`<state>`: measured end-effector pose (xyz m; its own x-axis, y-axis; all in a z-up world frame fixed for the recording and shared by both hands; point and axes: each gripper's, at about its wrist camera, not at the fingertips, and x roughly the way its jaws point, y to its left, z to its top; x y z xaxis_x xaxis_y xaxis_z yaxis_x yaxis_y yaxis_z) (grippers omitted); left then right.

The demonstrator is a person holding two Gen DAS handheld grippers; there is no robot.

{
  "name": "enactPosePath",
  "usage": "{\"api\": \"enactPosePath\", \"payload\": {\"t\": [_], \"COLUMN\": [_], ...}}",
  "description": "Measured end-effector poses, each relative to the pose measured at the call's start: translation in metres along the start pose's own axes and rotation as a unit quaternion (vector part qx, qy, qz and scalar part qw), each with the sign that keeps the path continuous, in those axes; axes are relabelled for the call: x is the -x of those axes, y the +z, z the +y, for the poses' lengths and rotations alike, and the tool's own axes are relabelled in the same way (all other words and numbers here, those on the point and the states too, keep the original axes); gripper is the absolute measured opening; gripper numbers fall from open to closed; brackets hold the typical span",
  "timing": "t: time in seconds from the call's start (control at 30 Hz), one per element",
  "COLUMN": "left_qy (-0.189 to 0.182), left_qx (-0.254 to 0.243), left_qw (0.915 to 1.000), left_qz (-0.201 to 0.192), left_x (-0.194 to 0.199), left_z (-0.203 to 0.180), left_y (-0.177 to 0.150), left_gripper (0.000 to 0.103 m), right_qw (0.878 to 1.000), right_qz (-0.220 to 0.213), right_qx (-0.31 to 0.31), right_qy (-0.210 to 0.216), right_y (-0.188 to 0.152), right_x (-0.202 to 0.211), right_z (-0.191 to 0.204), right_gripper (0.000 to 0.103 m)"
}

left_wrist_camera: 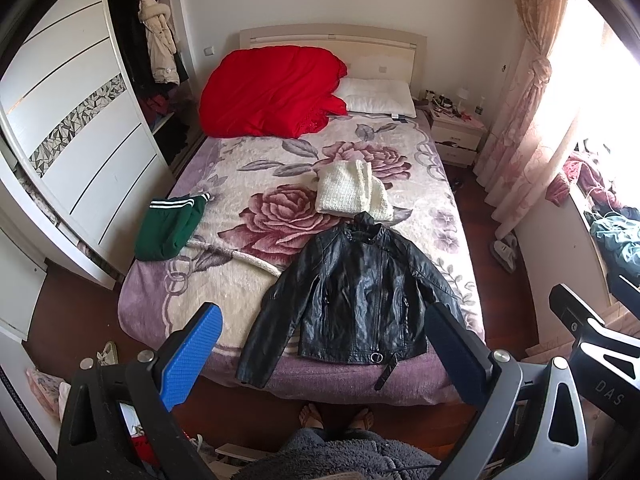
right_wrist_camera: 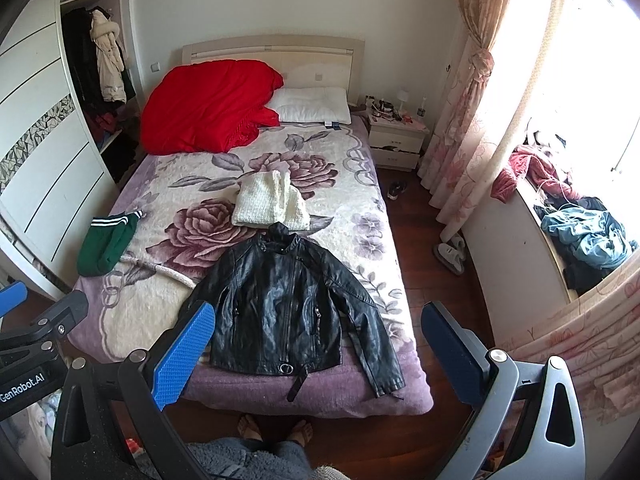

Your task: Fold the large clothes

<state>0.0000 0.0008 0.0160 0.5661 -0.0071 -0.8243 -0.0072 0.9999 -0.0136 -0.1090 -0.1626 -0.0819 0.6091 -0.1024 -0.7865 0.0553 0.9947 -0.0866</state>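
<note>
my left claw (left_wrist_camera: 320, 356) and right claw (right_wrist_camera: 316, 352) hang spread wide, holding nothing. the black jacket (left_wrist_camera: 356, 292) lies flat at the bed's (left_wrist_camera: 192, 304) near edge, hem beside it, sleeves splayed; bare blanket lies left.

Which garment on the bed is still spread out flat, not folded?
The black leather jacket, at the foot of the bed with sleeves spread. The white knit and green garment lie as compact bundles farther up.

black glossy creased leather jacket (left_wrist_camera: 356, 296) | cream nubbly knit sweater (left_wrist_camera: 352, 192) | plush matt floral fleece blanket (left_wrist_camera: 248, 184) | blue ribbed rubbery gripper pads (right_wrist_camera: 184, 354) | polished dark wood floor (right_wrist_camera: 424, 240)
</note>
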Motion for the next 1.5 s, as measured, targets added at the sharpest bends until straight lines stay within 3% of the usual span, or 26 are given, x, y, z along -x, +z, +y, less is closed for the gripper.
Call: {"api": "enactPosePath", "payload": {"t": [1.5], "left_qy": [-0.014], "left_qx": [-0.008], "left_qw": [0.9996], "left_qz": [-0.022], "left_x": [-0.001], "left_z": [-0.002], "left_y": [0.007], "left_gripper": [0.103], "right_qw": [1.000], "right_qz": [-0.023], "right_qx": [-0.003], "right_qy": [-0.003], "right_y": [0.018], "right_x": [0.008], "right_z": [0.012], "right_gripper": [0.103]}}
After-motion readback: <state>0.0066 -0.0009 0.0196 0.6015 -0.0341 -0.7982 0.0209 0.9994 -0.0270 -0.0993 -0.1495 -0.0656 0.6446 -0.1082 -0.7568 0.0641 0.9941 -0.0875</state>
